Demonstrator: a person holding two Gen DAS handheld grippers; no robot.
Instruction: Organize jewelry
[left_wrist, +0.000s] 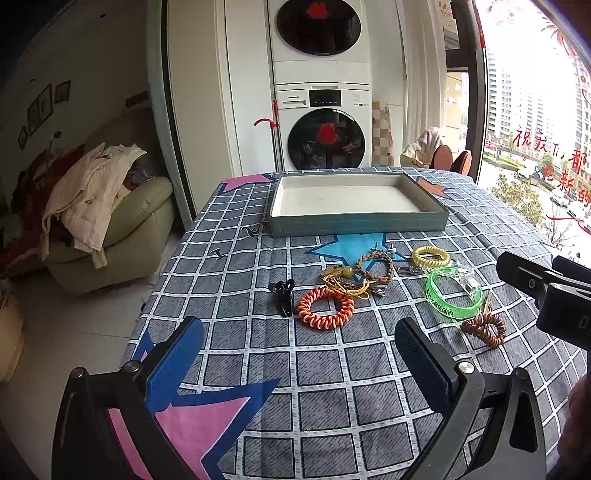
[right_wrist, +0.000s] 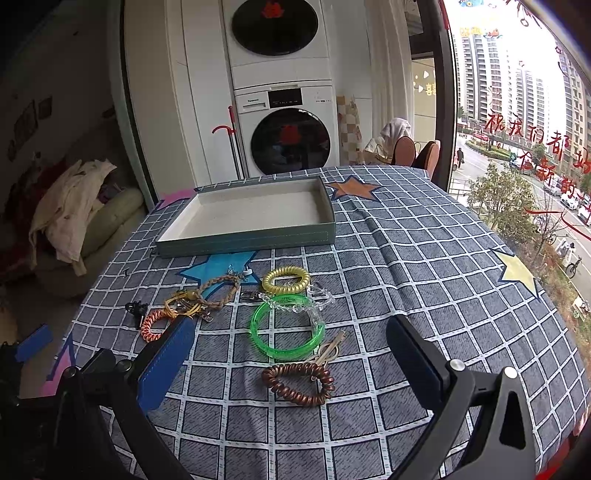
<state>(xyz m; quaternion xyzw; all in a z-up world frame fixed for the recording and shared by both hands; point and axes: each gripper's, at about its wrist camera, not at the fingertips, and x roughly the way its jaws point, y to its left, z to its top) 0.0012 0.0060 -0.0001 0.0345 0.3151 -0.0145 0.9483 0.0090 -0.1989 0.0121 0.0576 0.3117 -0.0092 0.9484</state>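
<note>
- A table draped in a grey checked tablecloth (right_wrist: 406, 258) with coloured stars fills both views.
- A shallow teal tray (left_wrist: 358, 223) with a pale lining sits toward the table's far edge, nothing inside it.
- The left gripper (left_wrist: 299, 343) hovers above the near edge, jaws spread wide, holding nothing.
- The right gripper (right_wrist: 291, 350) hovers above the near edge too, jaws wide apart and gripping nothing.
- The jewelry lies in a loose cluster mid-table, between tray and near edge.
- A translucent green bangle (right_wrist: 287, 326) lies flat, a clear beaded bracelet (right_wrist: 295, 304) overlapping its far rim.
- An orange coil band (left_wrist: 325, 308) lies at the cluster's left, near a black hair claw (left_wrist: 282, 295).
- A brown coil band (right_wrist: 299, 384) lies nearest the near edge.
- A yellow coil band (right_wrist: 286, 279) lies closest to the tray.
- A brown braided bracelet (left_wrist: 375, 267) touches a tangle of gold cord.
</note>
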